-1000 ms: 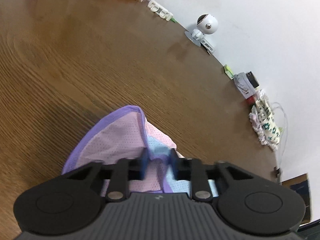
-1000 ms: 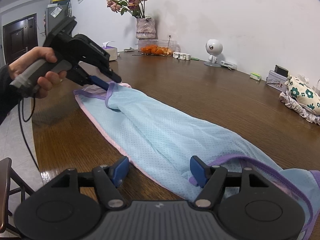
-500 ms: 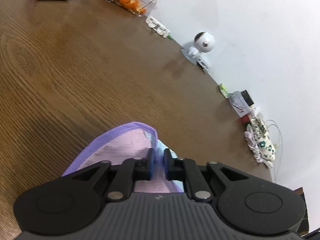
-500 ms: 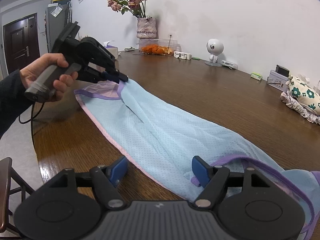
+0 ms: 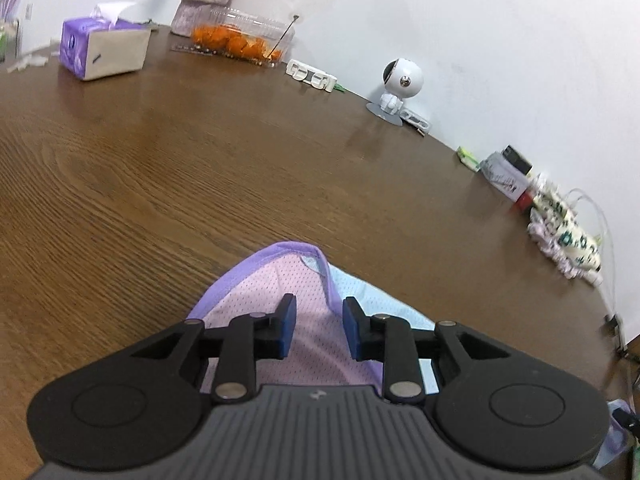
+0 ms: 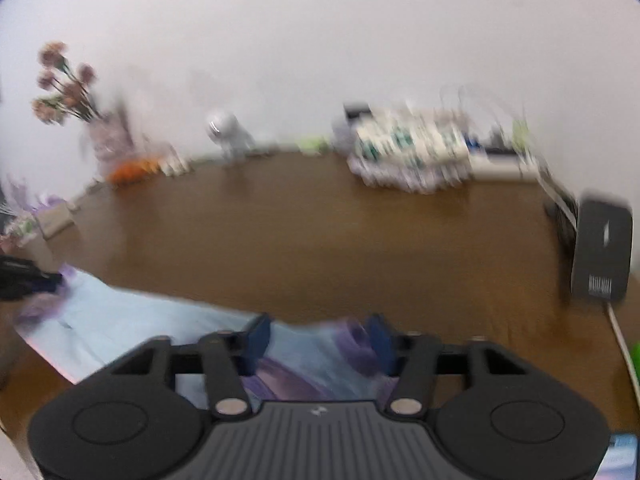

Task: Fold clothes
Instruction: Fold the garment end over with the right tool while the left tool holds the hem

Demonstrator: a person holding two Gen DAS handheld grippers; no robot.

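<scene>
- The desk (image 5: 168, 168) — a broad brown wood-grain top — fills most of both views and meets a white wall at its far edge.
- The garment (image 5: 280, 292), thin mesh in light blue and pink with purple binding, lies stretched along the near side of the desk; in the right wrist view its long blue panel (image 6: 132, 328) runs off to the left.
- The left tongs (image 5: 318, 328) sit low over one end of the garment, tilted down toward the desk. Their blue pads are apart, with pink mesh and a purple edge lying between them, not pinched.
- The right tongs (image 6: 318, 340) hover over the other end, where purple trim is bunched. This view is badly blurred; the pads look spread wide, and I cannot tell whether they touch the cloth.
- Along the far edge, well apart from the garment: a purple tissue box (image 5: 102, 50), a clear tub of orange fruit (image 5: 244, 42), a small white robot figure (image 5: 398, 88) and a floral cloth bundle (image 5: 564, 236).
- A dark flat device (image 6: 602, 250) stands at the right of the right wrist view — a white cable runs down from it.
</scene>
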